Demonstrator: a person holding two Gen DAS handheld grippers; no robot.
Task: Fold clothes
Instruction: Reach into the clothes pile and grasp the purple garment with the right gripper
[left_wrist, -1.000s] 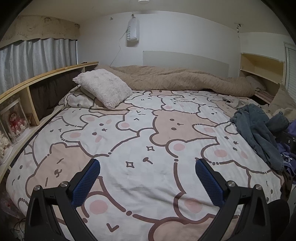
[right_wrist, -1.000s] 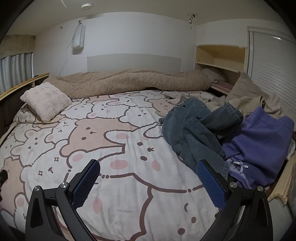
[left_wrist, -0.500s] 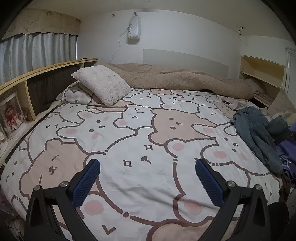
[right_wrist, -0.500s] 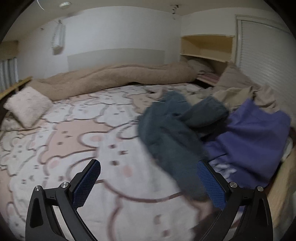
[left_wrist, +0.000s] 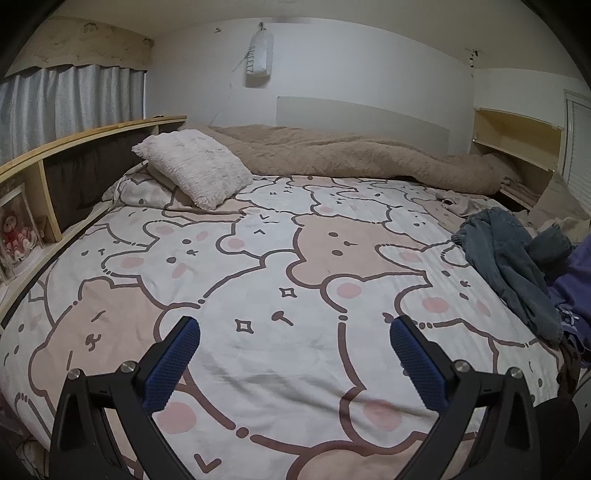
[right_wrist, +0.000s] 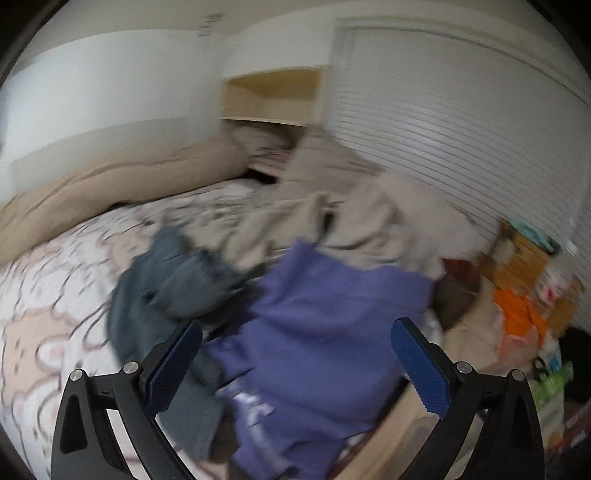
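A heap of clothes lies at the right side of the bed: crumpled blue jeans (left_wrist: 509, 258) (right_wrist: 166, 280), a purple garment (right_wrist: 325, 332) (left_wrist: 576, 280) and beige clothes (right_wrist: 351, 218) behind them. My right gripper (right_wrist: 295, 373) is open and empty, held above the purple garment; this view is blurred. My left gripper (left_wrist: 293, 363) is open and empty above the bare middle of the bear-print sheet (left_wrist: 258, 280), well left of the heap.
A fluffy pillow (left_wrist: 192, 166) and a tan duvet (left_wrist: 351, 155) lie at the bed's far end. A wooden shelf (left_wrist: 55, 177) runs along the left side. Boxes and bags (right_wrist: 524, 295) stand past the bed's right edge, below a slatted blind (right_wrist: 461, 147).
My right gripper has swung to the right, from the sheet and jeans to over the purple garment. My left gripper has shifted only slightly. Both stay open.
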